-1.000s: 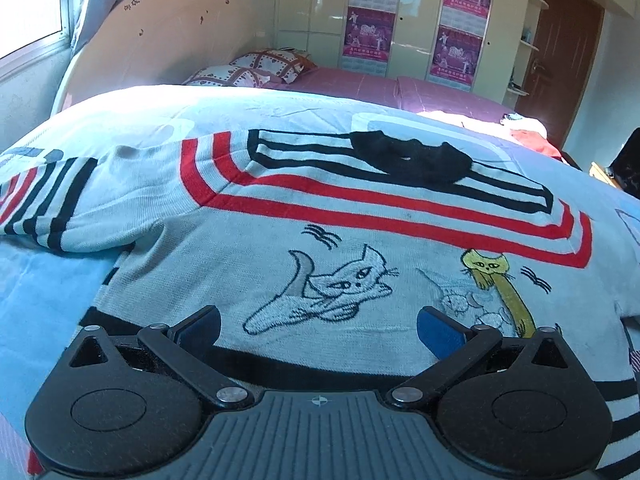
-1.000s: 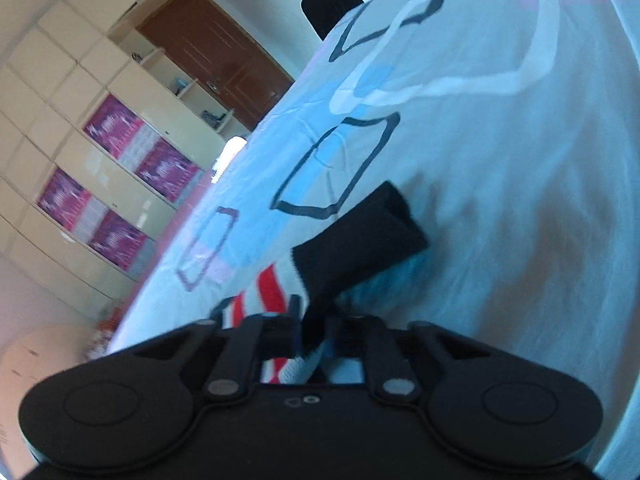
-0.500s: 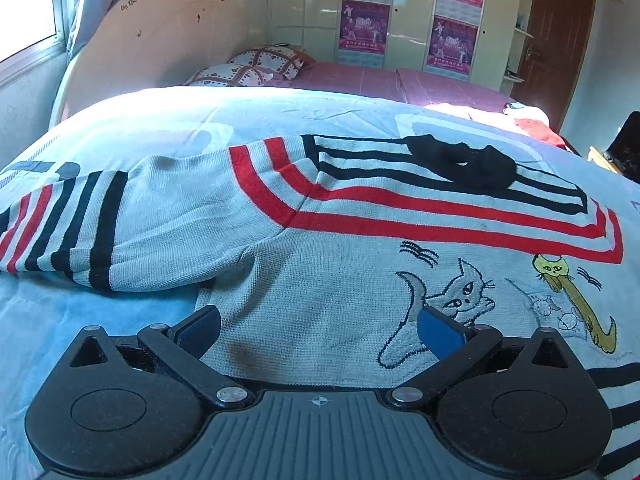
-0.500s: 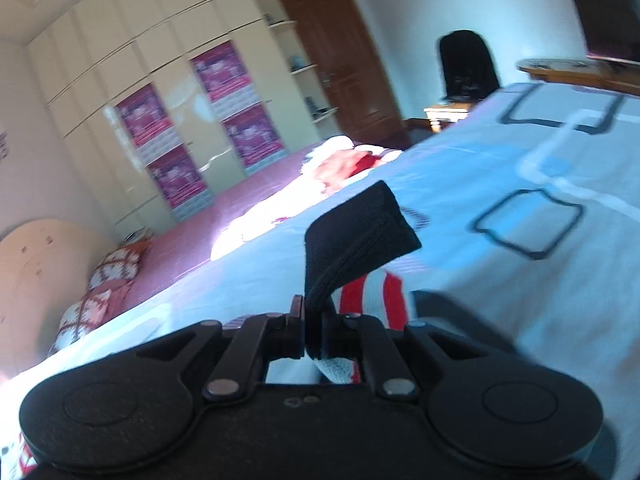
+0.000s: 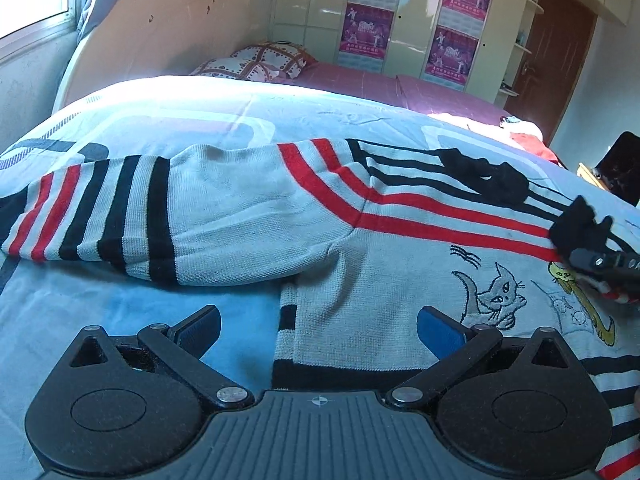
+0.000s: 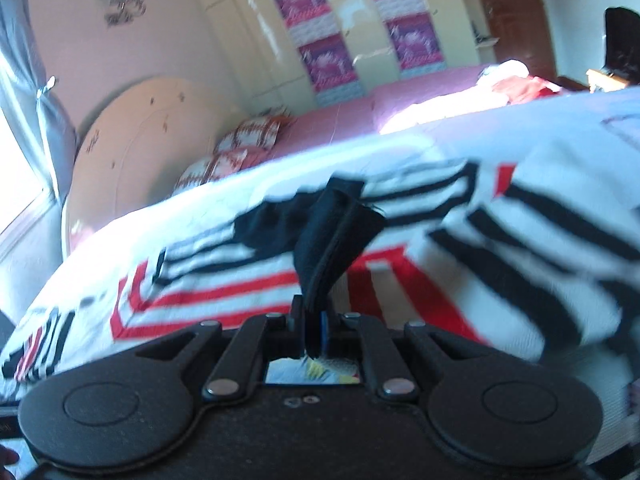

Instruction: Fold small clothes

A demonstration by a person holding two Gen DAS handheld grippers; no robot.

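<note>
A small white knit sweater with red and black stripes and embroidered cats lies flat on the bed. Its left sleeve stretches out to the left. My left gripper is open, its jaws astride the sweater's lower left hem corner. My right gripper is shut on the black cuff of the right sleeve and holds it over the sweater's chest. It also shows in the left wrist view at the right edge, with the black cuff above the yellow cat. The right wrist view is blurred.
The sweater lies on a light blue patterned bedsheet. Beyond are a pink bed cover, pillows, a round headboard, wardrobe doors with posters, and a dark chair at the right.
My left gripper has shifted left to the sweater's hem corner. My right gripper has swung the sleeve cuff from off the bed side over onto the sweater's front.
</note>
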